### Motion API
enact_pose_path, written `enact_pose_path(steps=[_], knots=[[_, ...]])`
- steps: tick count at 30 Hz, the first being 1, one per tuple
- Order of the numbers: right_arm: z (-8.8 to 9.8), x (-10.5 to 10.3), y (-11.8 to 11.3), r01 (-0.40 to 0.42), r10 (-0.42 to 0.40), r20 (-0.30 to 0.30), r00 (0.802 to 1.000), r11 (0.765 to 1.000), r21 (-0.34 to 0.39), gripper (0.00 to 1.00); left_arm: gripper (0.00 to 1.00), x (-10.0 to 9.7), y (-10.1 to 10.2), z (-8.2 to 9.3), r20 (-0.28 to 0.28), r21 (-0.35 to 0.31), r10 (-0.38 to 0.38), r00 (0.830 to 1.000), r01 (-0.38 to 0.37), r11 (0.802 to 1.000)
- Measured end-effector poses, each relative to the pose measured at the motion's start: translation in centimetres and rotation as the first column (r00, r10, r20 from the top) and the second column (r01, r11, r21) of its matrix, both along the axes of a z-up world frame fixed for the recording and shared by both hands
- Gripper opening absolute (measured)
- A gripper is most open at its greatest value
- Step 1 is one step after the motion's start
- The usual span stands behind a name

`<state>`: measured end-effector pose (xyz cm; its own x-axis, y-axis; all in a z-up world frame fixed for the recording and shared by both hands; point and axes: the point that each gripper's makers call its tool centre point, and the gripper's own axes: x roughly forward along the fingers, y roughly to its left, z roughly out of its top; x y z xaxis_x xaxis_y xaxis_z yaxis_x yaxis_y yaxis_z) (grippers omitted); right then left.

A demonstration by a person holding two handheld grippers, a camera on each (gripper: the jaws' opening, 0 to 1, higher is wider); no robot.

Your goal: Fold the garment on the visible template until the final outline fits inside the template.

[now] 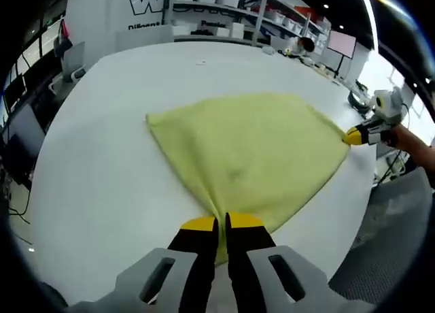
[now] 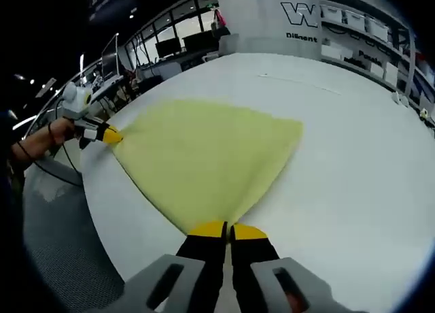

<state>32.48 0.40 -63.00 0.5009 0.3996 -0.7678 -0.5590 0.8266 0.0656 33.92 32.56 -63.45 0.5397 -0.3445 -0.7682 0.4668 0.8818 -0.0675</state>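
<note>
A pale yellow garment (image 1: pixel 248 150) lies spread on the white table (image 1: pixel 102 170), pulled taut between two corners. My left gripper (image 1: pixel 222 224) is shut on its near corner, yellow-tipped jaws pressed together over the cloth. At the far right of the left gripper view, the right gripper (image 1: pixel 355 135) pinches the opposite corner. In the right gripper view the same garment (image 2: pixel 204 156) fans out from my right gripper (image 2: pixel 227 231), which is shut on its corner. The left gripper (image 2: pixel 109 135) holds the far left corner there, with a hand behind it.
The table edge (image 1: pixel 360 211) drops off at the right of the left gripper view, with grey floor (image 1: pixel 387 245) beyond. Shelves with white bins (image 1: pixel 217 0) and a white wall panel (image 2: pixel 299 20) stand past the table's far side. Desks with monitors (image 2: pixel 170 47) line the background.
</note>
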Motion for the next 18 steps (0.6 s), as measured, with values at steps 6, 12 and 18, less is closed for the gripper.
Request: enact_pose_path(steps=[6, 12, 18], knots=[[-0.5, 0.2, -0.3, -0.034, 0.034, 0.001, 0.999, 0.985, -0.172, 0.0, 0.0, -0.1, -0.1, -0.1, 0.025, 0.151, -0.05, 0.998, 0.046, 0.987], [0.7, 0.4, -0.7, 0.05, -0.048, 0.037, 0.998, 0.996, -0.067, 0.0, 0.0, -0.3, 1.3, 0.4, 0.063, 0.154, -0.063, 0.996, 0.053, 0.987], [1.7, 0.2, -3.3, 0.141, -0.133, 0.074, 0.988, 0.984, -0.107, 0.0, 0.0, -0.7, 4.0, 1.0, 0.076, 0.113, 0.048, 0.996, -0.057, 0.992]])
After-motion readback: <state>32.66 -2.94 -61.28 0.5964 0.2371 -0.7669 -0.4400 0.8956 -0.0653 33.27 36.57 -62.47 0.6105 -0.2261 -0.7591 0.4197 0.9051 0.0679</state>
